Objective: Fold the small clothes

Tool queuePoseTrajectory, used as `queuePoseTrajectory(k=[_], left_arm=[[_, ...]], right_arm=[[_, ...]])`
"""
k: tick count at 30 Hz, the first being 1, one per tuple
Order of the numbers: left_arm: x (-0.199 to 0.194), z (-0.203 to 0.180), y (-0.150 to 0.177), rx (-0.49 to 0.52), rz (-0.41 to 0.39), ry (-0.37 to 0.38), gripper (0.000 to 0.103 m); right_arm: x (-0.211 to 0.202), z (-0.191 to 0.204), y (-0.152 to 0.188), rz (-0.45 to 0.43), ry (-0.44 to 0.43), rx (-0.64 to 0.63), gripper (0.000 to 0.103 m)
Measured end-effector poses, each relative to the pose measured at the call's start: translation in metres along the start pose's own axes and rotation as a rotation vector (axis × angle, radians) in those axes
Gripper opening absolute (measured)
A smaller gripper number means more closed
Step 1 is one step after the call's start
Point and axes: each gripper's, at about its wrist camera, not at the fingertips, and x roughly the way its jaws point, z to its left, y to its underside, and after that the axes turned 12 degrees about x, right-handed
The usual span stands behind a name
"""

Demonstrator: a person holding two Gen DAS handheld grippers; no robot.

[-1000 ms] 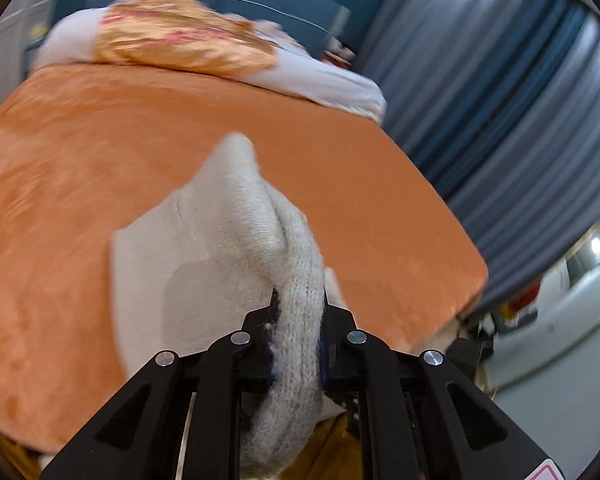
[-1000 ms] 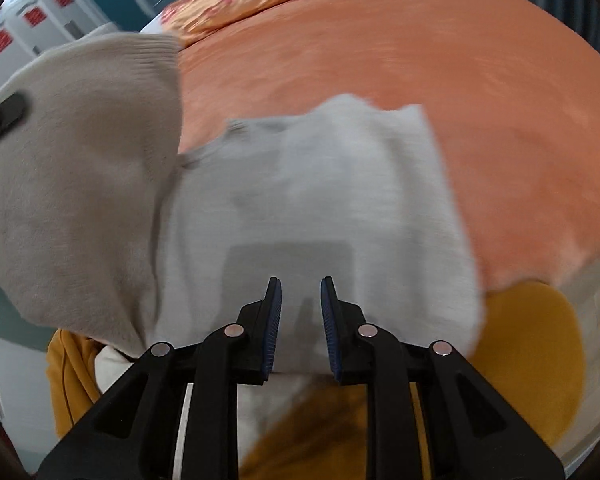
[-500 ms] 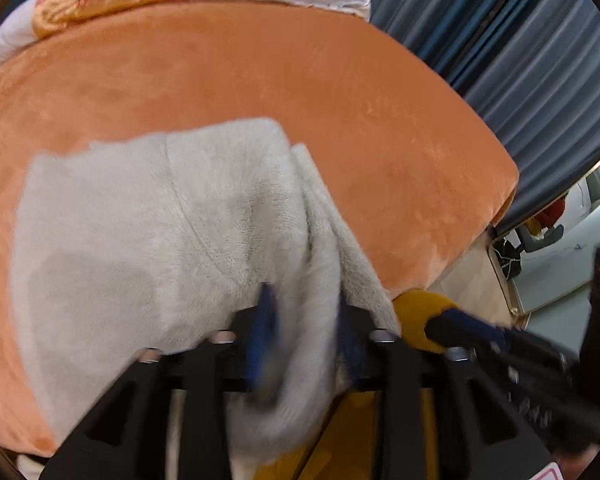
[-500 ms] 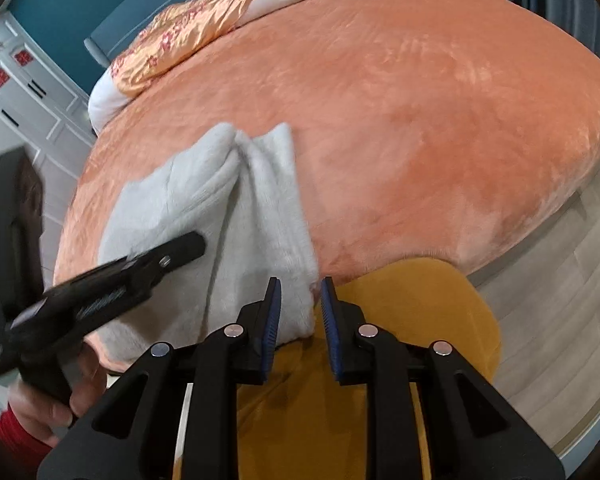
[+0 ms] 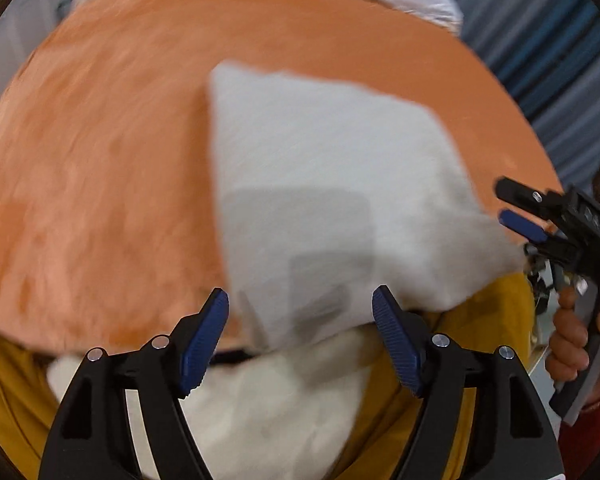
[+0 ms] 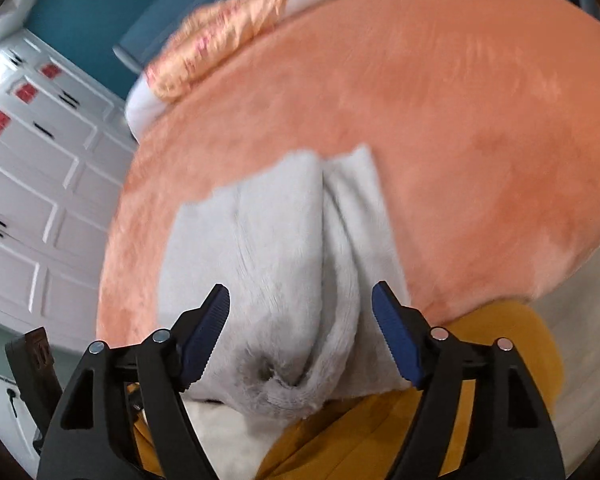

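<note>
A pale grey-white knit garment [image 5: 324,200] lies folded on the orange blanket [image 5: 100,200], near the bed's front edge. My left gripper [image 5: 300,320] hovers over its near edge, jaws opening wide; the cloth shows below the gap and the pads do not touch it. In the right wrist view the garment [image 6: 268,256] has a long crease down its middle and a bunched near end. My right gripper [image 6: 300,332] straddles that end, jaws opening, pads clear of the cloth. The right gripper [image 5: 520,216] also appears at the garment's right corner, held by a hand [image 5: 572,340].
A yellow cloth [image 6: 500,344] and a white fluffy cloth [image 5: 268,408] hang over the bed's near edge. A gold patterned pillow [image 6: 220,44] lies at the head of the bed. White cabinet doors [image 6: 28,160] stand left, blue-grey curtains [image 5: 560,60] right.
My left gripper let go of the garment part it carried and dropped lower; that part now lies flat over the rest. Both pairs of jaws spread wide. My right gripper swung over the garment's near end.
</note>
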Motion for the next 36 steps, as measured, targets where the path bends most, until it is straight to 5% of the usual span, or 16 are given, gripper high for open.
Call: queuePoseTrajectory(k=[5,6,7,8,13,15,17,18,20,25,30,36], left_arm=[[0.015,0.022,0.003,-0.073,0.027,0.012,0.073],[0.016,0.023,0.003,-0.070,0.028,0.012,0.073],[0.017,0.023,0.003,-0.064,0.026,0.008,0.073],[0.017,0.024,0.002,-0.058,0.026,0.001,0.073],[0.002,0.026,0.008,-0.061,-0.018,-0.029,0.075],[-0.006,0.028,0.008,-0.076,-0.053,-0.033,0.076],[-0.005,0.029,0.006,-0.081,-0.049,-0.046,0.075],[-0.004,0.030,0.007,-0.088,-0.046,-0.047,0.075],[-0.002,0.030,0.006,-0.101,-0.041,-0.019,0.075],[-0.003,0.015,0.003,-0.027,-0.018,0.031,0.075],[0.020,-0.013,0.009,0.141,0.110,0.036,0.075],[0.046,-0.004,0.007,0.114,0.163,-0.028,0.074]], right_arm=[[0.034,-0.004,0.007,0.118,-0.009,0.057,0.068],[0.041,-0.003,0.008,0.139,-0.011,0.059,0.058],[0.046,0.002,0.007,0.157,-0.014,0.053,0.031],[0.044,0.013,0.007,0.156,-0.025,0.023,0.028],[-0.049,0.082,-0.001,0.046,-0.498,-0.127,0.021],[-0.062,0.078,-0.002,0.004,-0.547,-0.148,0.021],[-0.044,0.054,-0.006,-0.026,-0.351,-0.149,0.021],[-0.011,0.032,-0.005,-0.020,-0.083,-0.180,0.021],[0.036,-0.003,0.001,0.067,0.177,-0.173,0.021],[0.030,-0.022,0.002,0.075,0.053,-0.050,0.023],[0.013,-0.018,-0.013,0.111,-0.062,0.030,0.023],[-0.025,0.017,-0.014,0.086,-0.183,-0.002,0.023]])
